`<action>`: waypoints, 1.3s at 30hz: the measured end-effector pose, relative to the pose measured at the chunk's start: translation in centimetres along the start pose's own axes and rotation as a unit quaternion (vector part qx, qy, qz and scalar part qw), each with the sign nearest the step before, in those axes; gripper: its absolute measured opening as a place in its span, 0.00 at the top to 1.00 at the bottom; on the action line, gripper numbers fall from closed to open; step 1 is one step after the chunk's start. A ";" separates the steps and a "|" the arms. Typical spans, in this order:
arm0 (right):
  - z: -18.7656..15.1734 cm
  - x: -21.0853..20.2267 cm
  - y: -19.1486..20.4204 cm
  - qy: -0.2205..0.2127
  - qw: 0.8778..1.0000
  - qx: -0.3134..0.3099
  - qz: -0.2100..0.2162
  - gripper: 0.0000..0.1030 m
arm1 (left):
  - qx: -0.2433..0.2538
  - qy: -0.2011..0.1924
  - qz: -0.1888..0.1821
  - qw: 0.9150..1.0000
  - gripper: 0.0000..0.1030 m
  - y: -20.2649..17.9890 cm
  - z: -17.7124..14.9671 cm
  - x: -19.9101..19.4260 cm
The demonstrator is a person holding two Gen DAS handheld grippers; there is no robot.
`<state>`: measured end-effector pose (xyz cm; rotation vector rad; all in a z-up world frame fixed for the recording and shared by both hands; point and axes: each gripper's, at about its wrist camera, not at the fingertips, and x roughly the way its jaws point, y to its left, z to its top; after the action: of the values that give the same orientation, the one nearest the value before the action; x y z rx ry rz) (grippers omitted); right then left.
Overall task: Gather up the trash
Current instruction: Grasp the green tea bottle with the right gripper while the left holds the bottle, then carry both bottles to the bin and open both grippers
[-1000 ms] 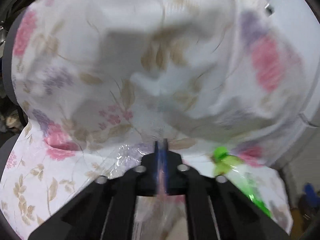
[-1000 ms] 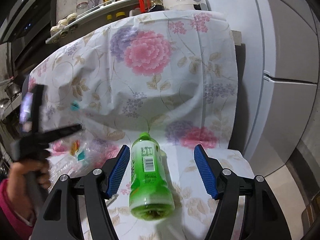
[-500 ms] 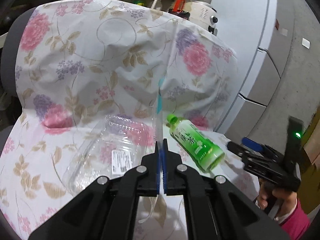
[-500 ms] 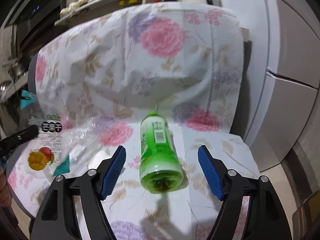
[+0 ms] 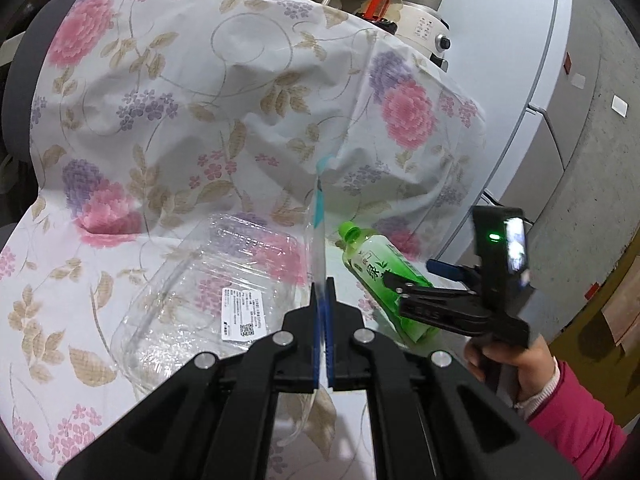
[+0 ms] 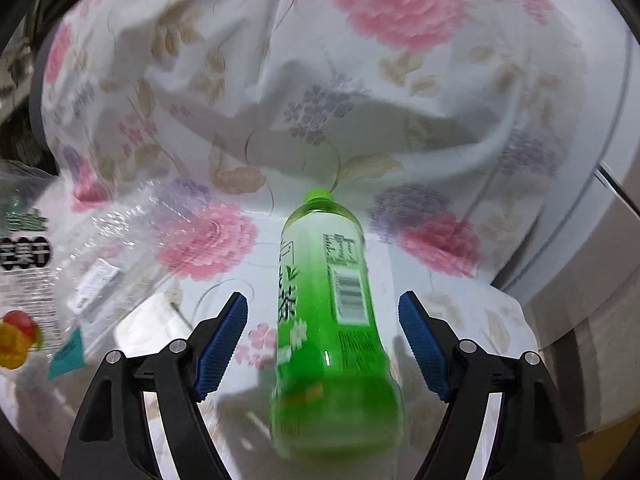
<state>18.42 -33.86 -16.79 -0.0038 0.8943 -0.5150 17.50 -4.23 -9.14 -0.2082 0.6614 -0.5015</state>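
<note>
Pinching a thin clear plastic bag (image 5: 318, 240) in my left gripper (image 5: 323, 292), I've one piece collected, while my right gripper (image 6: 322, 334), jaws just widened and apart, straddles the untouched green plastic tea bottle (image 6: 324, 320) lying on the floral cloth (image 5: 168, 120); the clear plastic clamshell box (image 5: 208, 296) also remains.

Black grippers (image 5: 323, 300), blue-padded jaws, silver screws; pink sleeve (image 5: 576, 420).

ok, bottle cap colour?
Bright green, matching the green bottle lying on the floral cloth; clearest in the right wrist view.
</note>
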 end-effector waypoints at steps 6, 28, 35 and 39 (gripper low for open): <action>0.6 2.2 0.9 0.031 0.999 -0.025 -0.035 0.40 | -0.006 0.002 -0.003 1.000 1.00 0.5 0.2 0.7; -10.5 -20.1 -4.1 -0.131 0.982 0.136 0.027 0.47 | 0.046 0.008 -0.098 0.994 1.00 -8.2 -4.4 -3.9; -17.1 -24.6 -7.4 -0.133 0.973 0.183 -0.038 0.46 | 0.097 0.021 -0.163 0.982 1.00 -14.7 -7.1 -4.3; -20.6 -27.3 -9.4 -0.150 0.962 0.213 -0.082 0.46 | 0.131 0.027 -0.192 0.972 1.00 -18.6 -8.8 -4.5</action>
<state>-14.94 -26.12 -7.55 0.2335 0.4749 -0.8308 1.85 -18.17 -7.26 -0.0715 0.6024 -0.9636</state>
